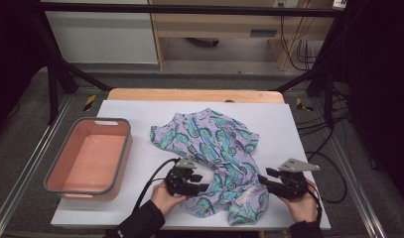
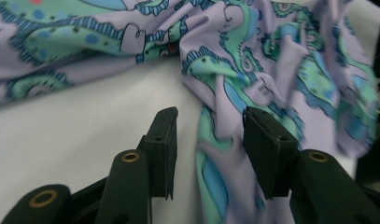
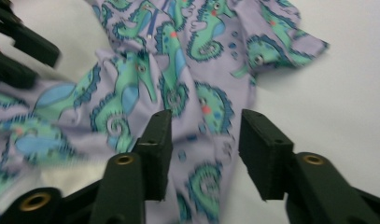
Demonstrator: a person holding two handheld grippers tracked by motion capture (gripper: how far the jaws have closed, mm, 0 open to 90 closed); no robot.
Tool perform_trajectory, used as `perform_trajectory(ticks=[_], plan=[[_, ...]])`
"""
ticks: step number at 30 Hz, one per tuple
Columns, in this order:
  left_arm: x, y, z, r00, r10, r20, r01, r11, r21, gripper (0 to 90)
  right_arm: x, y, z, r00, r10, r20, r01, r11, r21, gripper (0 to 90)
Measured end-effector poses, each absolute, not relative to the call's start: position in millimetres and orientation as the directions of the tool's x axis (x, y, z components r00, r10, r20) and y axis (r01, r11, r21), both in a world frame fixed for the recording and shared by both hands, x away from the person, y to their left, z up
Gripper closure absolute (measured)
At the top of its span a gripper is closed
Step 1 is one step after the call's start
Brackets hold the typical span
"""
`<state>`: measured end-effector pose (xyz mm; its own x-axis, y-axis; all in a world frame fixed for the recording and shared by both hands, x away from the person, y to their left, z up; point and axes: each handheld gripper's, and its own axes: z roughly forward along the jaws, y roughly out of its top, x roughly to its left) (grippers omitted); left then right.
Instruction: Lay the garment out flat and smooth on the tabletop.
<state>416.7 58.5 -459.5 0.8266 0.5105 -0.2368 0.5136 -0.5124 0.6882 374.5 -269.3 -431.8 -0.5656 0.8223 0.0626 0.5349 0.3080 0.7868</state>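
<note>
A lilac garment (image 1: 214,153) printed with teal seahorses lies crumpled on the white table top (image 1: 140,114), running from the middle to the near edge. My left gripper (image 1: 202,187) is at the cloth's near left edge, jaws open, with a fold of the garment (image 2: 215,154) lying between them. My right gripper (image 1: 263,177) is at the cloth's near right edge, also open, with the printed fabric (image 3: 201,135) between and under its jaws. In the right gripper view the left gripper (image 3: 19,51) shows at the upper left.
A pink tub with a grey rim (image 1: 90,156) stands empty on the table's left side. The table's near edge is just below my hands. Bare white surface (image 1: 284,129) lies to the right of the garment. Cables hang off the table's right.
</note>
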Motion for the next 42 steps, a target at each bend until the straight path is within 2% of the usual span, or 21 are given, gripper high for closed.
perform_trajectory(ticks=[2, 4, 6, 8, 11, 12, 13, 17, 21, 22, 25, 27, 29, 31, 32, 34, 37, 39, 41, 42], plan=[[423.3, 49.2, -466.8, 0.819, 0.508, -0.268, 0.537, -0.511, 0.672, 54.3, 389.2, -258.0, -435.6, -0.568, 0.821, 0.061, 0.54, 0.316, 0.78, 45.1], [426.6, 43.9, -473.3, 0.821, 0.478, -0.311, 0.55, -0.519, 0.654, 58.4, 402.6, -250.1, -444.0, -0.563, 0.823, 0.072, 0.558, 0.315, 0.768, 46.3], [424.3, 41.6, -476.3, 0.826, 0.482, -0.293, 0.541, -0.531, 0.652, 73.0, 414.0, -245.3, -455.2, -0.55, 0.831, 0.085, 0.597, 0.32, 0.735, 49.0], [421.5, 42.7, -474.8, 0.832, 0.478, -0.283, 0.532, -0.539, 0.653, 82.8, 418.1, -243.7, -462.4, -0.551, 0.831, 0.081, 0.615, 0.338, 0.713, 54.1], [414.3, 47.2, -469.8, 0.838, 0.491, -0.24, 0.515, -0.562, 0.647, 85.6, 417.1, -242.1, -469.6, -0.553, 0.827, 0.099, 0.634, 0.341, 0.694, 70.4], [409.8, 50.5, -466.5, 0.842, 0.495, -0.215, 0.502, -0.574, 0.647, 85.8, 415.8, -241.0, -469.6, -0.558, 0.824, 0.094, 0.639, 0.355, 0.682, 82.7], [405.1, 56.1, -462.3, 0.846, 0.495, -0.199, 0.491, -0.578, 0.652, 85.9, 414.0, -239.5, -469.1, -0.564, 0.821, 0.092, 0.635, 0.36, 0.683, 86.5], [384.8, 84.9, -443.2, 0.842, 0.502, -0.197, 0.488, -0.553, 0.675, 85.8, 407.5, -238.6, -459.5, -0.569, 0.82, 0.061, 0.6, 0.363, 0.713, 89.2], [368.3, 95.1, -434.2, 0.853, 0.486, -0.19, 0.466, -0.545, 0.697, 84.7, 407.0, -241.7, -457.8, -0.565, 0.819, 0.097, 0.611, 0.337, 0.716, 89.2], [367.7, 95.1, -434.0, 0.853, 0.491, -0.174, 0.457, -0.545, 0.703, 82.3, 407.1, -241.0, -458.9, -0.564, 0.821, 0.085, 0.614, 0.348, 0.708, 89.1], [379.4, 99.4, -435.7, 0.825, 0.552, -0.118, 0.454, -0.524, 0.721, 61.4, 405.3, -241.3, -461.1, -0.548, 0.836, -0.008, 0.614, 0.409, 0.675, 88.5], [397.5, 105.5, -439.4, 0.787, 0.608, -0.106, 0.478, -0.492, 0.728, 49.4, 403.2, -246.0, -461.0, -0.55, 0.835, 0.022, 0.612, 0.385, 0.691, 85.9], [417.8, 111.9, -445.0, 0.748, 0.651, -0.128, 0.517, -0.45, 0.728, 41.5, 400.5, -249.7, -458.7, -0.557, 0.83, 0.035, 0.599, 0.372, 0.709, 78.0], [435.9, 115.9, -451.3, 0.712, 0.689, -0.136, 0.54, -0.414, 0.732, 36.2, 397.1, -251.8, -455.8, -0.553, 0.833, 0.017, 0.573, 0.365, 0.734, 65.1], [444.5, 116.8, -454.4, 0.696, 0.706, -0.129, 0.549, -0.408, 0.73, 34.9, 396.8, -253.2, -455.1, -0.553, 0.833, 0.011, 0.562, 0.363, 0.744, 61.6], [460.2, 118.1, -461.1, 0.663, 0.743, -0.091, 0.554, -0.405, 0.727, 29.0, 397.9, -255.7, -455.2, -0.538, 0.843, 0.034, 0.562, 0.328, 0.759, 51.2], [478.2, 120.4, -469.2, 0.622, 0.777, -0.1, 0.58, -0.371, 0.725, 27.3, 401.8, -257.4, -458.6, -0.524, 0.85, 0.052, 0.573, 0.306, 0.76, 48.5], [485.0, 120.3, -472.8, 0.614, 0.781, -0.118, 0.581, -0.345, 0.737, 26.8, 404.7, -257.3, -461.5, -0.527, 0.848, 0.057, 0.578, 0.309, 0.755, 49.4], [491.2, 117.9, -475.1, 0.605, 0.793, -0.074, 0.572, -0.368, 0.733, 27.2, 407.7, -255.8, -464.2, -0.524, 0.849, 0.067, 0.59, 0.305, 0.747, 52.1], [494.6, 117.4, -476.7, 0.604, 0.793, -0.084, 0.578, -0.363, 0.731, 28.7, 408.9, -254.6, -466.0, -0.526, 0.847, 0.075, 0.594, 0.303, 0.745, 53.8]])
